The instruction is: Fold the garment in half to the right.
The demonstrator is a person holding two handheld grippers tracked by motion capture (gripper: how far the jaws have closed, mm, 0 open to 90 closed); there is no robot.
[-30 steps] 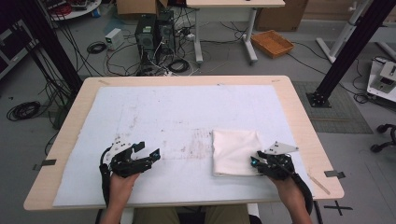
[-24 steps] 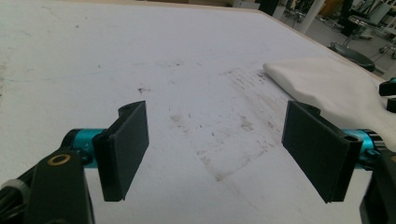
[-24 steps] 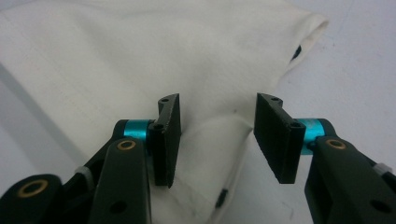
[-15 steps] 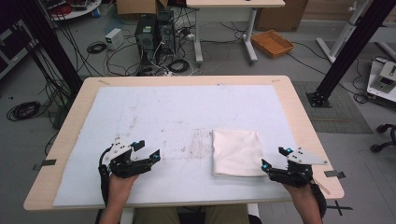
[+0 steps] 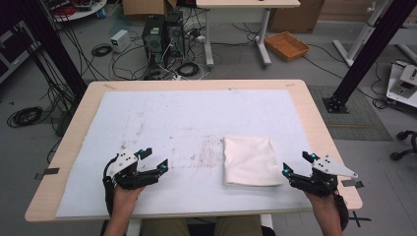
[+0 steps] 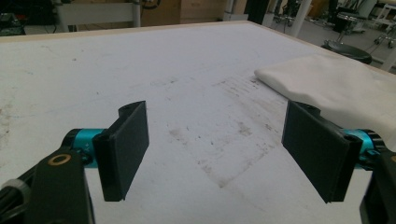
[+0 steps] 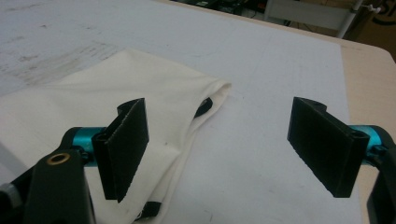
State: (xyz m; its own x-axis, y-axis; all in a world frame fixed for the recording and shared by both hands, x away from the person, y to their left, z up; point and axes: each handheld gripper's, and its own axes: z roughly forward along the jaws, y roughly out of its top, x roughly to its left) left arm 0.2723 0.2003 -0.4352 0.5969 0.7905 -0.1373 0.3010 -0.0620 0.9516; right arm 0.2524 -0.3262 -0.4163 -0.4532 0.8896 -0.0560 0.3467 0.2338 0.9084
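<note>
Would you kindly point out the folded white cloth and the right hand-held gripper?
folded white cloth (image 5: 251, 160), high view, middle of its top layer.
right hand-held gripper (image 5: 296, 163), high view, midway between its open fingertips.

Bare white mat (image 5: 187, 123) lies ahead of both sets of fingers; the folded cloth (image 5: 251, 161) lies between the grippers, just beside the right fingers (image 7: 126, 144).

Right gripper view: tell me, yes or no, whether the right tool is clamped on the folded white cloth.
No: the right tool stands wide open, and the folded white cloth lies loose on the table.
</note>
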